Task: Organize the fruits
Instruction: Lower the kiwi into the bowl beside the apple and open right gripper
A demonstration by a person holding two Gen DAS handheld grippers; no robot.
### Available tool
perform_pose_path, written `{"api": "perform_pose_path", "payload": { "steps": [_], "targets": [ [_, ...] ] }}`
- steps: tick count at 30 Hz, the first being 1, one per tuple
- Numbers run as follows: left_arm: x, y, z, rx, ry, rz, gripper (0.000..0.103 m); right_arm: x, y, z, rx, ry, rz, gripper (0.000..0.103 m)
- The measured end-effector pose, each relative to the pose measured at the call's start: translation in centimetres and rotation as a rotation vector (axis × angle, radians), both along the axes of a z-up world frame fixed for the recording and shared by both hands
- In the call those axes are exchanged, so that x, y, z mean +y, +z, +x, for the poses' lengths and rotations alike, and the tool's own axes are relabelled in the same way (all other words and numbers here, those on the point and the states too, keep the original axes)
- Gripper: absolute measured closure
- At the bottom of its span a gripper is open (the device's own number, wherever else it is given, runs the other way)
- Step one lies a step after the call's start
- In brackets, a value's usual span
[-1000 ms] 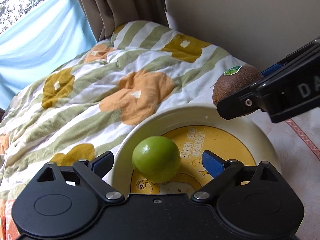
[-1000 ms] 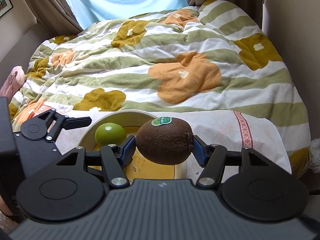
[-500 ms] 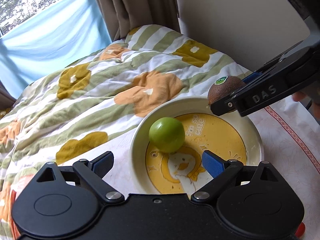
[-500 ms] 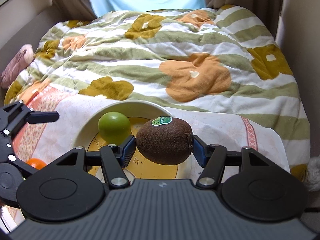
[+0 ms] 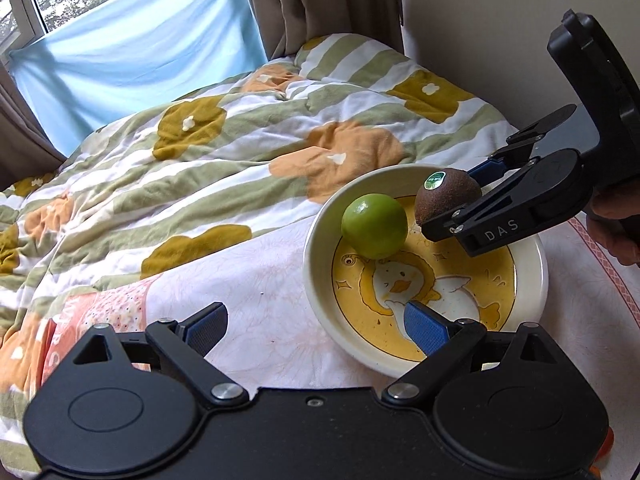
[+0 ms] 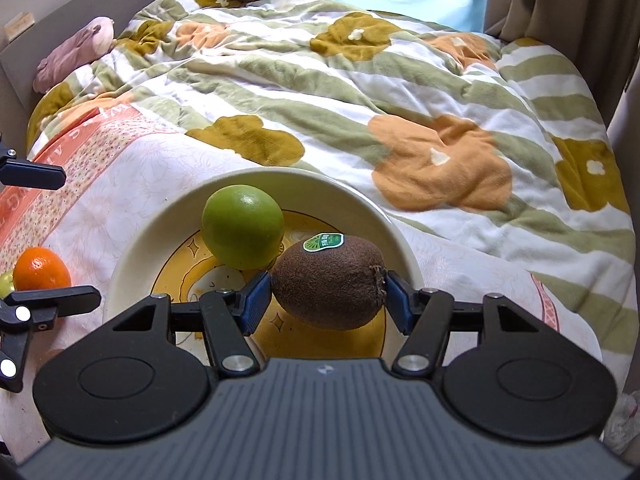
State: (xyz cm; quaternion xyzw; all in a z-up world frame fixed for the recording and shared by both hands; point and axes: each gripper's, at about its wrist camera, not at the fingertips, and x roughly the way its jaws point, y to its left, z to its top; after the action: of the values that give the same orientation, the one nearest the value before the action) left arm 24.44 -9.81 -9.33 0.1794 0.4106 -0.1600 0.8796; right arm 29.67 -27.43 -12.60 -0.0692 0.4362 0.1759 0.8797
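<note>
Kiwi (image 6: 330, 282): pinched end to end between the blue pads of the right gripper (image 6: 328, 298), its stickered side up, so the long axis spans the jaws and the fruit cannot roll out.
Where it hangs: over the plate (image 6: 384, 216), just beside the green fruit (image 6: 242, 232) and on its right; whether its underside touches the plate floor I cannot tell.
Plate: a cream-rimmed dish with a yellow duck print, set on the cloth at the near end of the bed (image 6: 360, 92); judged to be the collecting spot, since one fruit already lies in it.
Green fruit, from the left wrist view (image 5: 374, 226): resting against the far inner rim, which leaves room beside it for the kiwi.
Left gripper (image 5: 316, 326): jaws spread wide with nothing between them, held back at the plate's near edge, clear of the right gripper's path.
Orange (image 6: 41, 270): on the cloth left of the plate, just past the left gripper's fingers, not yet gathered; likely next.
Step in hand: lowering the kiwi for release.
</note>
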Motion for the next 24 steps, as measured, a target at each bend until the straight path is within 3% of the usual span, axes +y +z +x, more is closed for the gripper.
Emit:
{"api": "perform_pose_path", "payload": {
  "steps": [3, 5, 7, 11, 15, 24],
  "targets": [
    [0.1, 0.0, -0.3, -0.001, 0.012, 0.0, 0.006, 0.1, -0.2, 0.0, -0.023, 0.005, -0.005, 0.022],
    [0.2, 0.1, -0.4, 0.002, 0.021, 0.001, 0.006, 0.1, -0.1, -0.2, -0.024, 0.019, 0.004, 0.0],
    [0.4, 0.1, -0.9, 0.003, 0.029, 0.0, 0.006, 0.3, 0.1, -0.6, -0.016, 0.038, 0.034, 0.0],
    [1.1, 0.5, -1.5, 0.002, 0.048, -0.001, 0.006, 0.9, 0.3, -1.7, -0.055, 0.026, -0.042, 0.0],
    [1.7, 1.1, -1.9, -0.008, 0.078, -0.014, 0.006, 0.4, 1.2, -2.3, -0.064, 0.004, -0.011, 0.0],
    [3.2, 3.6, -3.6, -0.073, 0.119, -0.016, 0.006, 0.8, 4.2, -4.7, -0.117, 0.014, -0.03, 0.0]
  ]
}}
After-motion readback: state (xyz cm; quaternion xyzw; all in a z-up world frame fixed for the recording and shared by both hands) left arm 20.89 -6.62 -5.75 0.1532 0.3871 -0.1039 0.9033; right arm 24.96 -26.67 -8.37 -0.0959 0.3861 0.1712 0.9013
